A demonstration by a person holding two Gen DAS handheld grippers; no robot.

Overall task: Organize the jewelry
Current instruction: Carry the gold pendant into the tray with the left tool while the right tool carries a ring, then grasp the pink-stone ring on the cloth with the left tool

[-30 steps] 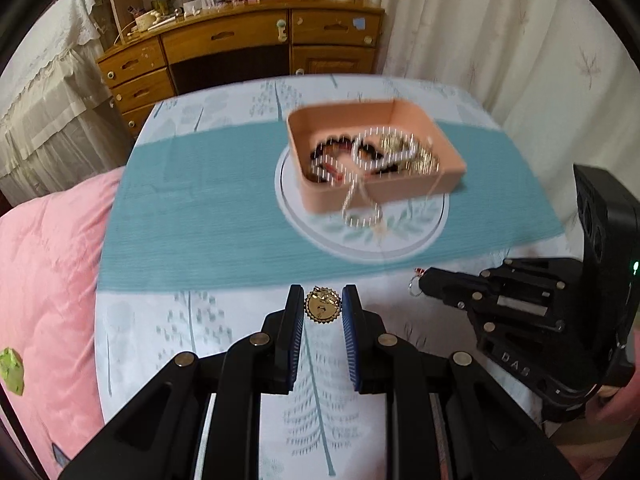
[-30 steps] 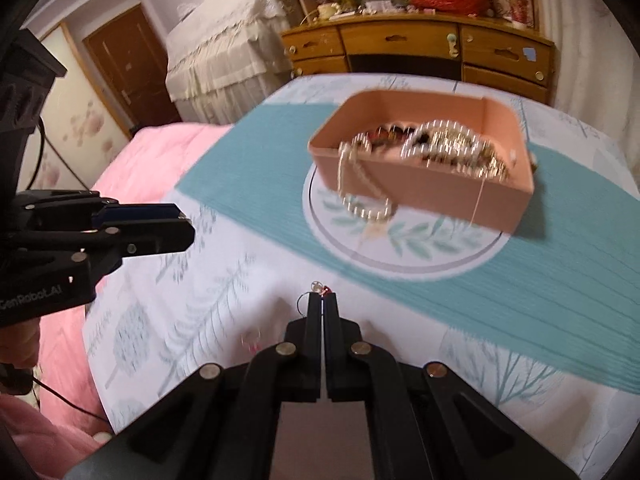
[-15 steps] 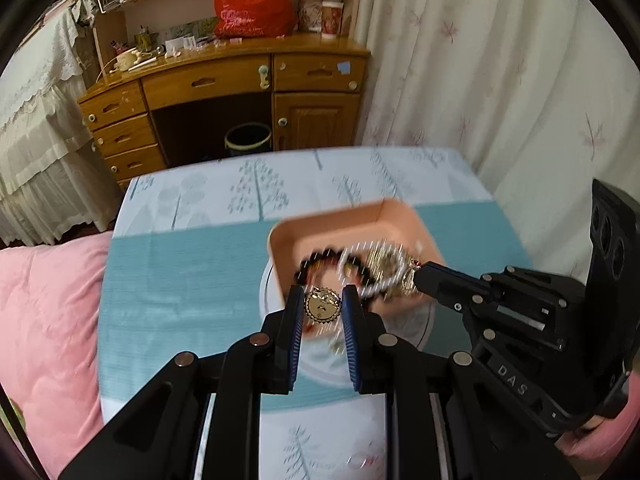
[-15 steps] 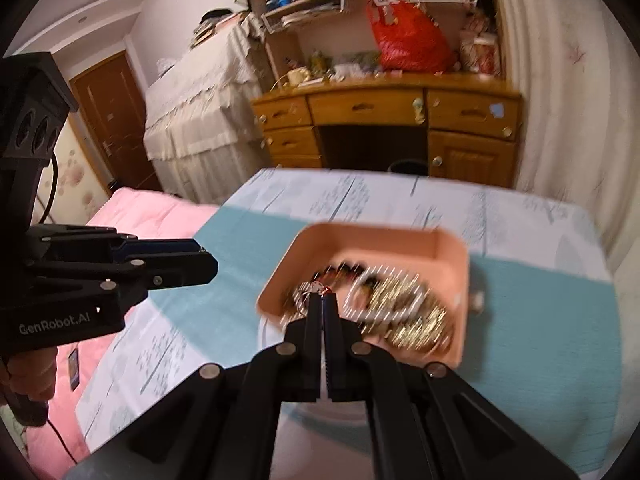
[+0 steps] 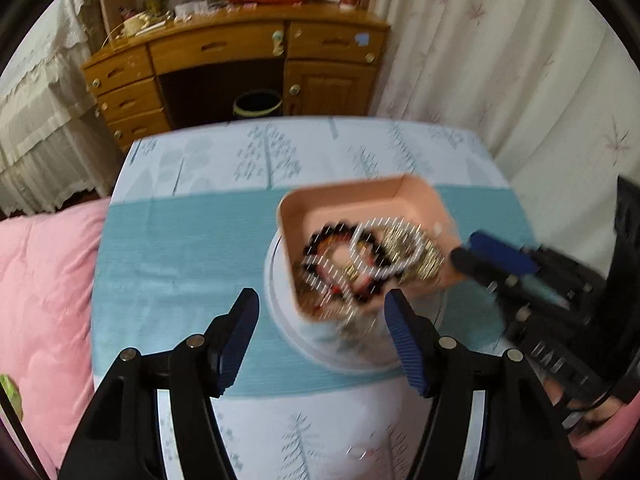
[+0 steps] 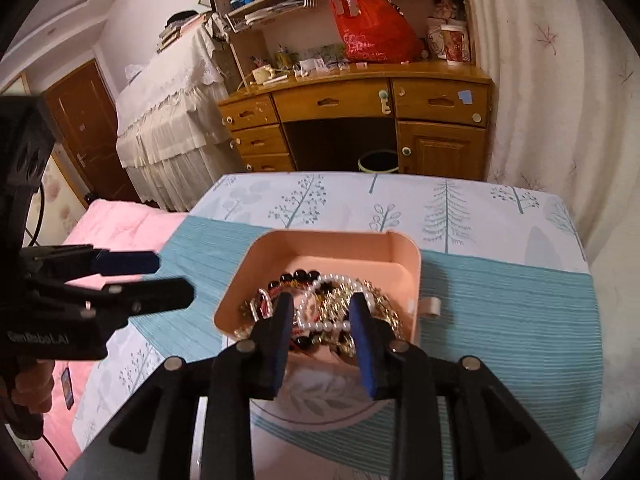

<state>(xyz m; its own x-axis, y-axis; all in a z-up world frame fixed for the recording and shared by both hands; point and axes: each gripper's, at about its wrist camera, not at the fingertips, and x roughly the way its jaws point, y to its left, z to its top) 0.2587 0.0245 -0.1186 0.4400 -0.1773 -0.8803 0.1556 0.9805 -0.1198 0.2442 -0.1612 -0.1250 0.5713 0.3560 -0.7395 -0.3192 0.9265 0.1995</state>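
A pink box (image 5: 352, 204) (image 6: 332, 246) sits on a round white plate (image 5: 280, 320) on the table. It holds a heap of jewelry (image 5: 360, 260) (image 6: 328, 300): a dark bead bracelet, a white pearl strand and gold chains. The left view is blurred. My left gripper (image 5: 322, 312) is open and empty, just short of the box's near edge. My right gripper (image 6: 320, 312) is open and empty, its fingertips above the jewelry in the box. It also shows at the right of the left wrist view (image 5: 480, 256). The left gripper shows at the left of the right wrist view (image 6: 160, 276).
The table has a white tree-print cloth (image 6: 440, 200) with a teal runner (image 6: 500, 300). A pink quilt (image 5: 40, 300) lies left of the table. A wooden desk (image 6: 360, 112) and curtains stand beyond the far edge.
Both grippers have opened. The gold pendant has left the left gripper and the small ring piece has left the right one. Both grippers stand over the box.
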